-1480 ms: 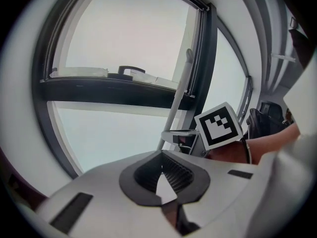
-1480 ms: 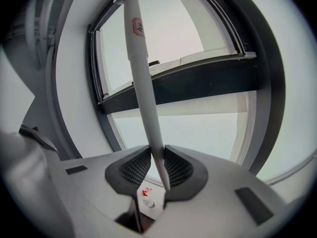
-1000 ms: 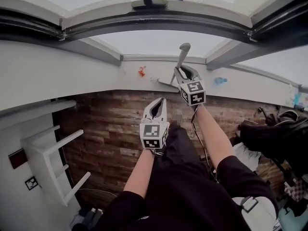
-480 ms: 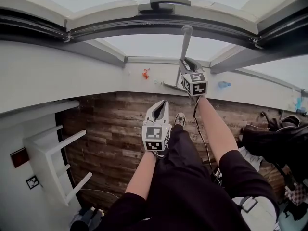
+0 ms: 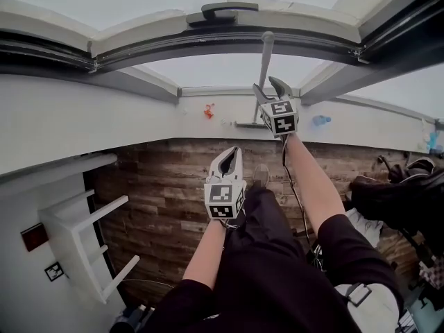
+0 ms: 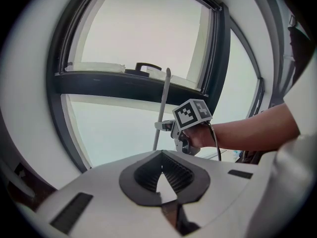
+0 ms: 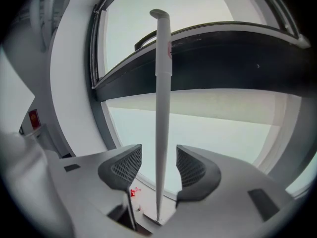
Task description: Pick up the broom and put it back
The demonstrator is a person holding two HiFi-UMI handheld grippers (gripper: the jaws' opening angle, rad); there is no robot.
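Since a second ago my right gripper (image 5: 270,87) has just been opening its fingers. The broom (image 5: 266,60) stands released between them, more upright now, at upper centre against the window (image 5: 208,66). Only the right gripper view shows the gaps beside the handle. My left gripper (image 5: 231,155) stays clenched and empty.

Broom (image 7: 162,108): matt plast.; floor (image 5: 159,186): wood

left hand-held gripper (image 5: 229,156) held low, angled downward, jaws together, empty, right hand-held gripper (image 5: 269,87) reached out higher, jaws just opened wide, thin grey broom handle (image 7: 162,108) between them, untouched
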